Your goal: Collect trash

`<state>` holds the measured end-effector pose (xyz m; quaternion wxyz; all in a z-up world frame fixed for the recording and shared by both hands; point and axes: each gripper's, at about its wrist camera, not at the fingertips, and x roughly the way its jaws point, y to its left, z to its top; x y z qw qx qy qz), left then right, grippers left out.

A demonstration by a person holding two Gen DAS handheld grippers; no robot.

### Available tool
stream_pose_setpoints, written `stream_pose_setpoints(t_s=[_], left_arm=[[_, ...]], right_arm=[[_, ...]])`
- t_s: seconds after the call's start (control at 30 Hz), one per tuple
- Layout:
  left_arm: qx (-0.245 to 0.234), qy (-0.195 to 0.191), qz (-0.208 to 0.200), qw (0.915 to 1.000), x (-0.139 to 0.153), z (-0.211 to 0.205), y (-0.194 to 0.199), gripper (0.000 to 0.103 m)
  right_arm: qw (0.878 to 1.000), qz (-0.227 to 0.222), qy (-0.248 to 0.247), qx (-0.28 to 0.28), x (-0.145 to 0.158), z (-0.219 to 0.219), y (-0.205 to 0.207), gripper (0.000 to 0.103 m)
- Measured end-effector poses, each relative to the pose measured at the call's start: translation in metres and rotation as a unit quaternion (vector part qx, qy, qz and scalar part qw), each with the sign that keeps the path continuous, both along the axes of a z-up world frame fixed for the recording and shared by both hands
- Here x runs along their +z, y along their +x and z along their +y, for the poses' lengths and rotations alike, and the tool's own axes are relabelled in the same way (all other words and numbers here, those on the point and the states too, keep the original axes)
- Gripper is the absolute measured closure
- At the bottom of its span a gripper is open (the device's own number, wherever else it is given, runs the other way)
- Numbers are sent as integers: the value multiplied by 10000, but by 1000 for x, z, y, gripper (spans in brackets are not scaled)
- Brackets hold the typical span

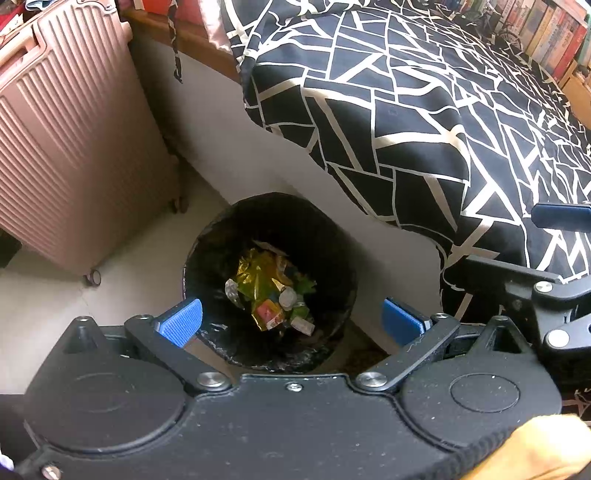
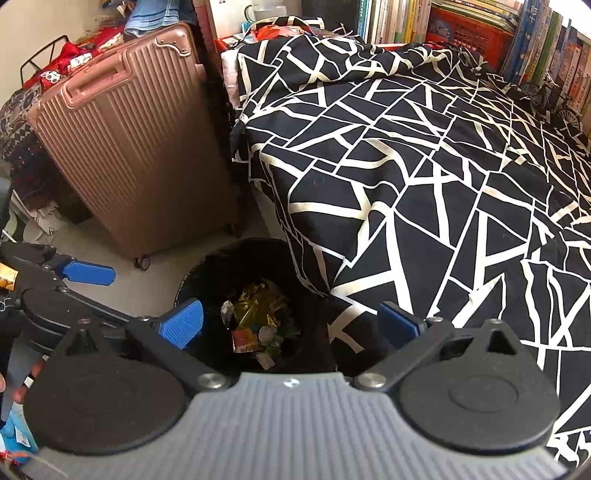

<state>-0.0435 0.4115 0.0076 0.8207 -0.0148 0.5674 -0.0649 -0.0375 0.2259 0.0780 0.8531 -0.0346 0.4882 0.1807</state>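
Item 1, suitcase point(image 1: 74, 147): pink ribbed hard shell, standing upright on its wheels on the pale floor point(image 1: 48, 314), at far left of both views. Playing no part in the task.

Item 2, bin point(image 1: 343, 258): round, lined with a black bag, sitting on the floor between the suitcase and the bed, its far rim tucked close under the hanging quilt. Trash point(image 1: 273, 291) is lying at its bottom: a crumpled gold foil wrapper, a pink-and-yellow packet, scraps of white paper and something green. Judging from this, collection is well along, with several pieces already binned. No loose litter is showing on the visible floor or quilt, so what is left cannot be told from here.

Item 3, left gripper point(image 1: 291, 323): hovering above the bin's near rim, blue pads spread wide apart, carrying nothing and touching nothing.

Item 4, right gripper point(image 2: 291, 323): hanging just beside the left one, likewise over the bin, jaws gaping wide with nothing between them. Its pads are clear of the liner and the trash below.

Item 5, quilt point(image 2: 424, 184): black with cream crackle lines, draping over the bed edge at right. Books point(image 2: 480, 33) are lining the wall beyond it.
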Motion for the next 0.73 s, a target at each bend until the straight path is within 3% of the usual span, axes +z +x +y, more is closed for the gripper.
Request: stream_pose_setpoints(t_s=[0.73], left_arm=[[51,-8,-31,10000,2,2,1,0]], right_arm=[[10000,0,-4,-7,1,1,2,0]])
